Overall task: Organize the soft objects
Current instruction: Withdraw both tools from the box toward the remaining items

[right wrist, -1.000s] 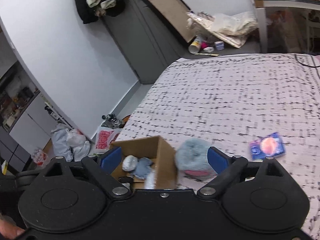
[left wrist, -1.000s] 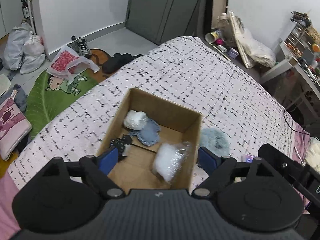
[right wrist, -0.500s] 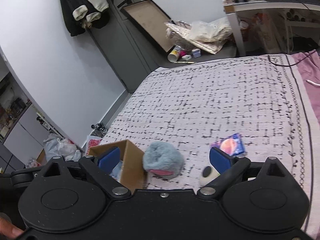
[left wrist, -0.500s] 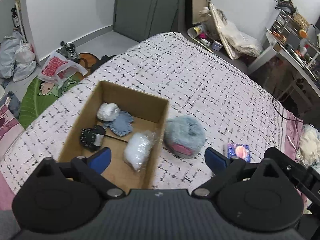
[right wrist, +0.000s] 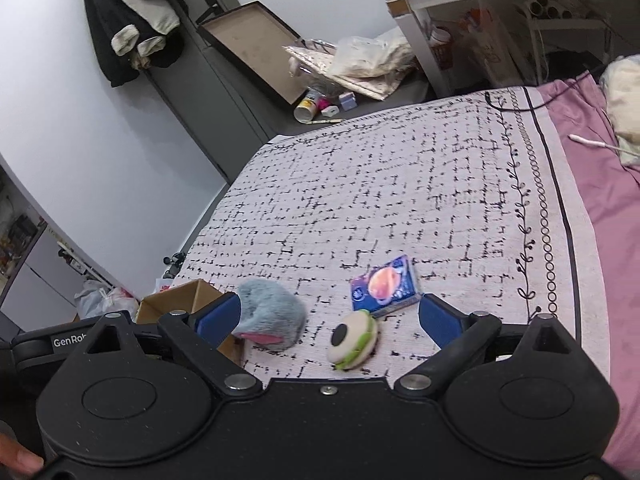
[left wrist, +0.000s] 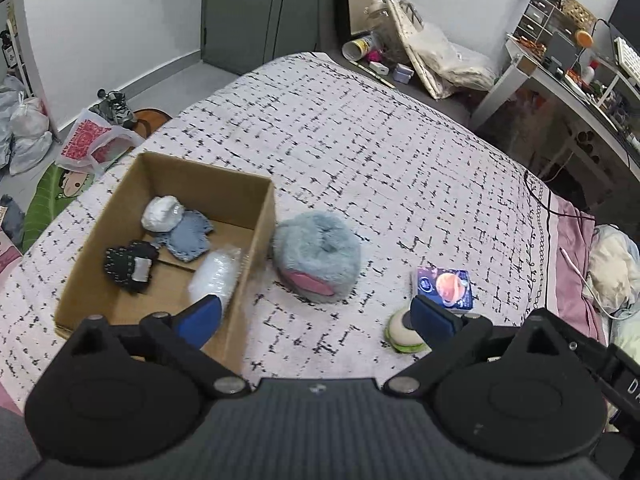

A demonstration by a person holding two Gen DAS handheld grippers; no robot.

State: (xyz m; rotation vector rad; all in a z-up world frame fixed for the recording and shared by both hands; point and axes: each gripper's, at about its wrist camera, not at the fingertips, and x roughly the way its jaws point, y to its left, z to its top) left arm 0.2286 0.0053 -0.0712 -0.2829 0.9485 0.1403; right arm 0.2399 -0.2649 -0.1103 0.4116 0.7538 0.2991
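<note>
The right gripper (right wrist: pixel 328 316) has its fingers spread wide and empty. The little round toy (right wrist: pixel 352 345) lies on the bed (right wrist: pixel 400 184), just ahead between them. The left gripper (left wrist: pixel 316 316) is empty too.

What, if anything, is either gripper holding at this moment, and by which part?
Nothing is held. The left gripper and the right gripper both stand open and empty above the bed.
</note>
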